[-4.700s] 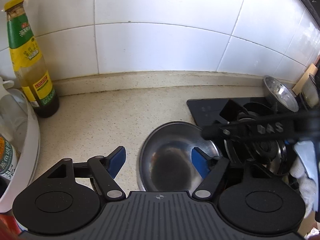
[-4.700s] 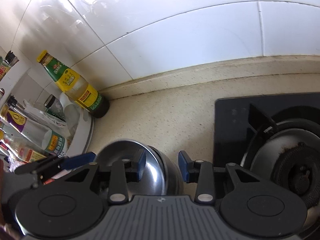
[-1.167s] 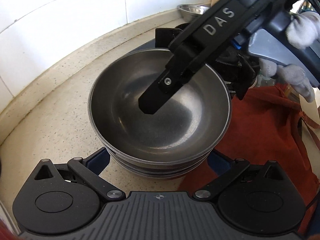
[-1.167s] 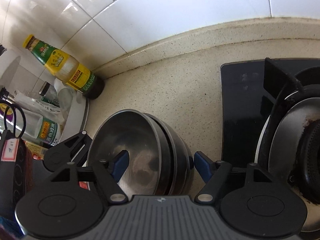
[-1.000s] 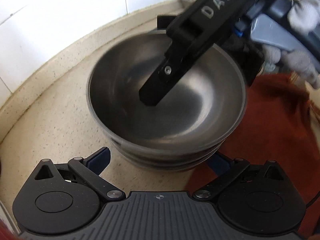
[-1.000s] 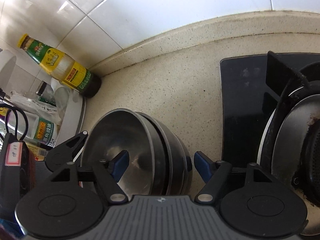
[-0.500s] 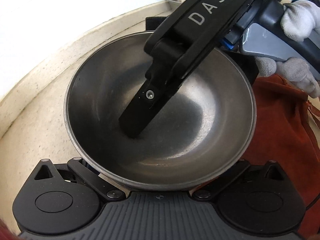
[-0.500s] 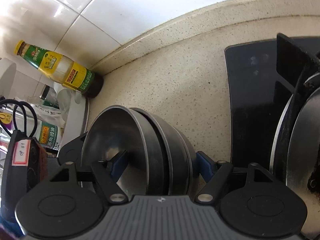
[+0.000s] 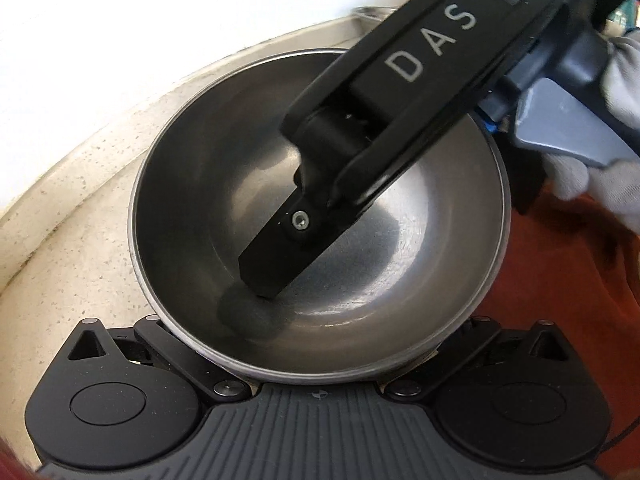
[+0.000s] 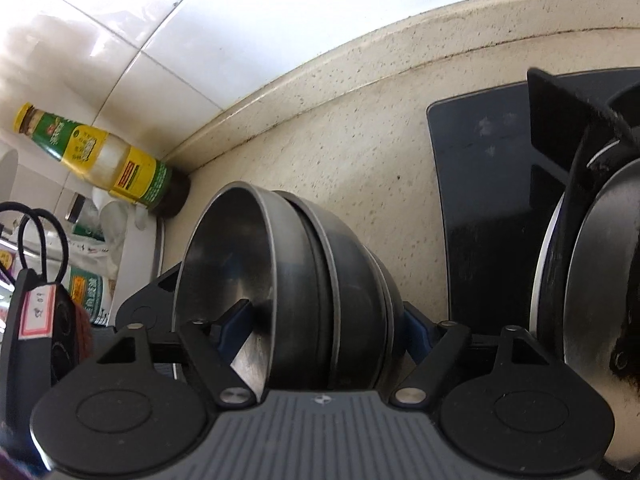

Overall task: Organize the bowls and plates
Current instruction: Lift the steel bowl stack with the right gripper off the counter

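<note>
Close up, a stack of nested steel bowls sits on the speckled beige tabletop, beside the black glass hob. Right claw straddles the stack: one blue-padded finger reaches inside the top bowl, the other stands outside past the lowest bowl's wall. Its jaws are opening, the stack between them; pads look just clear of the metal. White letters "DAS" read on the right claw's black body in the left wrist view, with a white-gloved hand on its grey trigger.

Left claw: fingertips hidden under the top bowl's near rim; cannot tell whether released or clenched.

Bottle with yellow cap and green-and-yellow label stands at the tiled wall corner; its print is too small to read. A red-bordered tag carries handwritten marks, unreadable. Rust-red cloth lies at right.
</note>
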`<state>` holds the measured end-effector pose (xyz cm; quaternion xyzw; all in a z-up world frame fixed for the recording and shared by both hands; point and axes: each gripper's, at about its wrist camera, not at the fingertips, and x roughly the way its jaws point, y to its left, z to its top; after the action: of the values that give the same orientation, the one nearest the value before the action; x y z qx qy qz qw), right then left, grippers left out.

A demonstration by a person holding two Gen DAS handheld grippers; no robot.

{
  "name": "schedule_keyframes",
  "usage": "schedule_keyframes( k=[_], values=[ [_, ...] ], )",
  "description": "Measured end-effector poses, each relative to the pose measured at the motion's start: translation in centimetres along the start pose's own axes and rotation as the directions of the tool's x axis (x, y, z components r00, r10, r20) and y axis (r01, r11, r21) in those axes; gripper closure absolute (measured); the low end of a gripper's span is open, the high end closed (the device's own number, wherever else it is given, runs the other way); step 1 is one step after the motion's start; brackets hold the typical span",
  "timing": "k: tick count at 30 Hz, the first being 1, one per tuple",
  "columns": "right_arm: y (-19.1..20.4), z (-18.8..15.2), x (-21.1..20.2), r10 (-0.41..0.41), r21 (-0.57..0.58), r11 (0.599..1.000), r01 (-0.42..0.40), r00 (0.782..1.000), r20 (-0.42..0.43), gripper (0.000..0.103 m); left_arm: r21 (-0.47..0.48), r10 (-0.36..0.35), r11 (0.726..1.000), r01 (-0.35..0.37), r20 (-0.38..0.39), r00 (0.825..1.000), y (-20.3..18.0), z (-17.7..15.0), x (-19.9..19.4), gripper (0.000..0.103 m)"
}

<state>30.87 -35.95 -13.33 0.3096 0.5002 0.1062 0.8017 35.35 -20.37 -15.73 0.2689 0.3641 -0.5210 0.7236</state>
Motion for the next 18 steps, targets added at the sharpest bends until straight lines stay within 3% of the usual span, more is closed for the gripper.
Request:
schedule_keyframes(
  k=[9, 18],
  values=[
    [1.1, 1.6, -0.4, 0.025, -0.032, 0.999, -0.024, 0.999, 0.024, 0.030, -0.040, 0.116, 0.992, -0.116, 0.007, 0.993, -0.8, 0.7, -1.7, 0.000],
    [4.5, 2.9, -3.6, 0.087, -0.136, 0.988, -0.076, 0.993, 0.078, 0.031, -0.086, 0.249, 0.966, -0.244, 0.051, 0.967, -1.7, 2.6, -6.1, 0.000]
  ],
)
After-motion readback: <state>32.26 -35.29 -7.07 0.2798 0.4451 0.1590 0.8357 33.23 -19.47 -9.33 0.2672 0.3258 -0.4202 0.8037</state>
